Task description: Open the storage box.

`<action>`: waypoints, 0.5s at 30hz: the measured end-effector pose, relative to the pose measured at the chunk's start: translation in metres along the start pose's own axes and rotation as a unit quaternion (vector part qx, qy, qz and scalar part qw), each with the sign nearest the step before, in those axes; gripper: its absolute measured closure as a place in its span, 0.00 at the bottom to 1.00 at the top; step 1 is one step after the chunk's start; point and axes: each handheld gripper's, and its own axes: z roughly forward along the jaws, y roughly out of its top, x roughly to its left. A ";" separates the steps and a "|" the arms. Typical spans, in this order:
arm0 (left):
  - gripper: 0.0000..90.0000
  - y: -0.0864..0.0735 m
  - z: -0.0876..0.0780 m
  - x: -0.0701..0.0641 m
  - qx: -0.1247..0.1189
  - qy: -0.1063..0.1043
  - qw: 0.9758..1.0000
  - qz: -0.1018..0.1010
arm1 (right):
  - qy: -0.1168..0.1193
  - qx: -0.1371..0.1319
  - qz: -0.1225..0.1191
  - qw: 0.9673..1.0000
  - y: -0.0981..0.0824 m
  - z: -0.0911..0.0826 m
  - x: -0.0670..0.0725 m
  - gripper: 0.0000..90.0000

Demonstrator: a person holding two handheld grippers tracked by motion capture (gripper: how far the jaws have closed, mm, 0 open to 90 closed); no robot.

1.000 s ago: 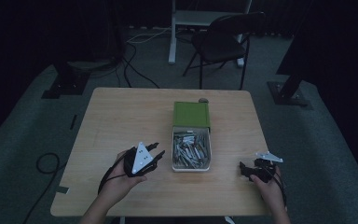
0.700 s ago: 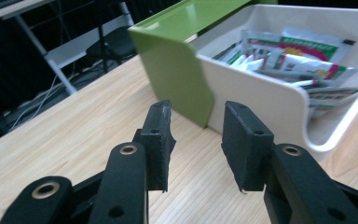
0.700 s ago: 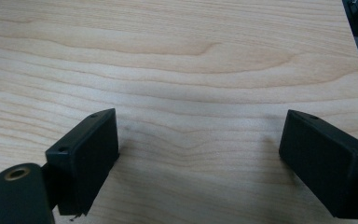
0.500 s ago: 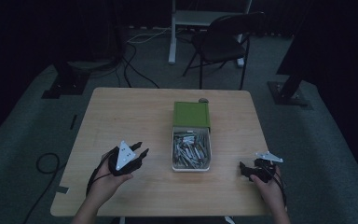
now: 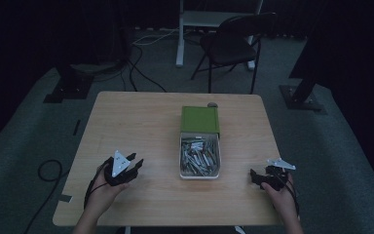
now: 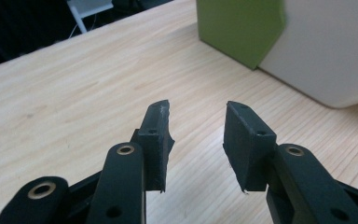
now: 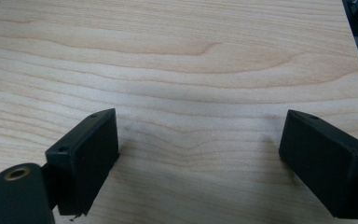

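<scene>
— Where do we stand with the tray (image 5: 200, 174)?

— Barely started, we judge. The white tray of small metal parts sits mid-table, its green lid (image 5: 200, 119) pushed toward twelve o'clock, so the parts lie exposed. Nothing lies on the table (image 5: 136, 122) outside it, and neither tool carries anything.

— And our tongs?

— The left gripper (image 5: 137, 162) rests at about eight o'clock of the tray, well apart from it, jaws parted by a modest gap, empty. The right gripper (image 5: 254, 176) sits at four o'clock, spread wide over bare wood, also released.

— What do the close views add?

— The left gripper view gives us the tray's plain white wall (image 6: 326, 51) and the green lid's edge at two o'clock of the pads (image 6: 156, 140), but not the contents. The high view alone shows the parts inside. The right gripper view confirms nothing between its pads (image 7: 86, 156).
</scene>
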 end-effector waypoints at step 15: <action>0.53 -0.028 -0.007 0.020 0.027 0.019 0.998 -0.053 | 0.000 0.000 0.000 1.000 0.000 0.000 0.000 0.13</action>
